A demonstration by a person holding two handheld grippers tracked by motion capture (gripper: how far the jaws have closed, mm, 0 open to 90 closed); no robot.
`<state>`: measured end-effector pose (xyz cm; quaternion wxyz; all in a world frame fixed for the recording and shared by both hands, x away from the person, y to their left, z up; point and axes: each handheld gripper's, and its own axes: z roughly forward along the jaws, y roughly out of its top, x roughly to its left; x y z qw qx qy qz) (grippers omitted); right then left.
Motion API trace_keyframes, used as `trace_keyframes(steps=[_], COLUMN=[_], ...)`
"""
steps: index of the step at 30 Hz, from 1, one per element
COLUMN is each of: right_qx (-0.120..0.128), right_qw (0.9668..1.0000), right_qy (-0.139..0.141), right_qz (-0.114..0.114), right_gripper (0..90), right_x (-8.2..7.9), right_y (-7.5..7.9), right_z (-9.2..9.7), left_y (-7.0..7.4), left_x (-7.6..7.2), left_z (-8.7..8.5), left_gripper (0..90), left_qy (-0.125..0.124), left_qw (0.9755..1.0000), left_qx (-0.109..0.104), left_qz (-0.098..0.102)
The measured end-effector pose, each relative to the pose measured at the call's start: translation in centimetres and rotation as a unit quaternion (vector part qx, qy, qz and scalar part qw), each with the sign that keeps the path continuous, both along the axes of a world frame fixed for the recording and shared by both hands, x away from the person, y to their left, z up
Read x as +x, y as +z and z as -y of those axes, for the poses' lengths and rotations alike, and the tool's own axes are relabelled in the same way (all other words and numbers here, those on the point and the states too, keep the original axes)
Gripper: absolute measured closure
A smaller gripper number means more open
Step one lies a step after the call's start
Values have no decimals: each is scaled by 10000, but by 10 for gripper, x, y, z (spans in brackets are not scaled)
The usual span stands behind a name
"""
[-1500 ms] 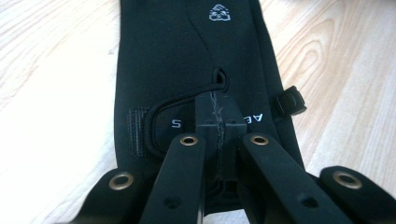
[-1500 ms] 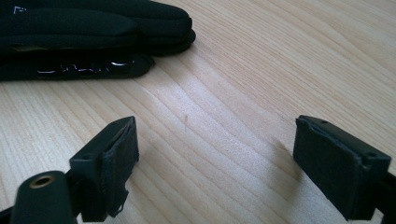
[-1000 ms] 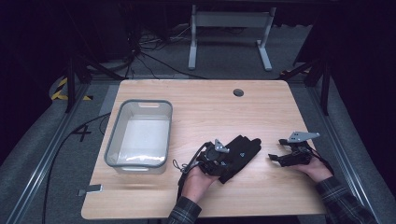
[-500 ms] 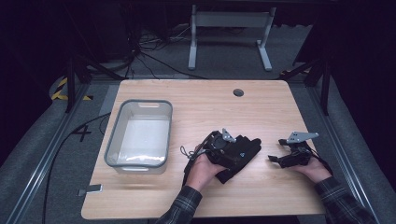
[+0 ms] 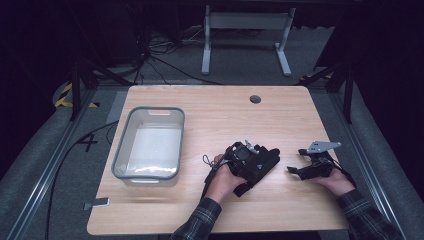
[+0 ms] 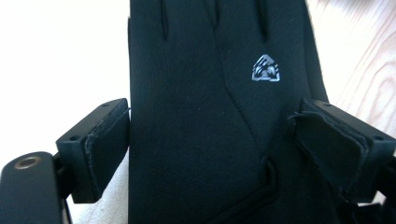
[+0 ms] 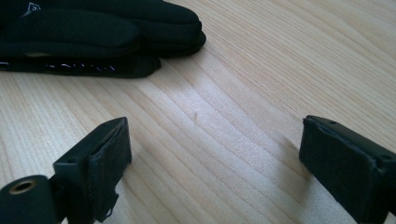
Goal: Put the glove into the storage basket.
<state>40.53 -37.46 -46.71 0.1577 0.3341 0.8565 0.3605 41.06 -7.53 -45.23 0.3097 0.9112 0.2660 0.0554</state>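
A black glove (image 5: 264, 161) with a small white logo lies flat on the wooden table (image 5: 225, 120), right of centre. My left gripper (image 5: 252, 157) sits over its cuff end. In the left gripper view the glove (image 6: 210, 116) fills the gap between the jaws, which have just been opening; the pads (image 6: 105, 149) stand at its two edges without squeezing it, so my left gripper (image 6: 215, 130) is open. My right gripper (image 5: 292, 170) rests low on the table to the glove's right, pointing at it. My right gripper (image 7: 215, 140) is open over bare wood, short of the glove fingertips (image 7: 154, 23).
A clear plastic bin (image 5: 122, 150) with a grey rim stands on the left half of the table. A round cable hole (image 5: 255, 99) sits near the far edge. A metal stand (image 5: 245, 30) is on the floor beyond the table.
My left hand has slid a little to the right along the glove, and its jaws have spread wider. The right hand has kept still.
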Motion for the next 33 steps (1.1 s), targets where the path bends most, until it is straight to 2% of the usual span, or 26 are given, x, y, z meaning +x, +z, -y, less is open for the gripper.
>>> trace_keyframes(steps=[5,10,13,17,23,26,33], right_qx=[-1,0,-1,-1,0,1,0], right_qw=[10000,10000,10000,10000,10000,10000,10000], right_qy=[0,-2,0,0,0,-1,1], right_qz=[1,1,2,1,2,1,-1], right_gripper=[98,98,98,98,98,98,97], right_x=[0,0,0,0,0,0,0], right_y=[0,0,0,0,0,0,0], right_z=[0,0,0,0,0,0,0], left_y=[-5,-4,-2,1,2,2,11], left_x=[2,1,-1,-1,2,2,2], left_z=[-2,-2,-3,-5,-9,-9,-9], left_gripper=[99,129,209,392,638,678,714], left_qy=[38,-19,-77,-267,-372,-345,-313], left_qw=[9999,9999,9999,9994,9984,9983,9983], left_qx=[-68,-58,-53,-137,-277,-335,-267], left_qz=[-127,-93,-94,-165,-328,-331,-402])
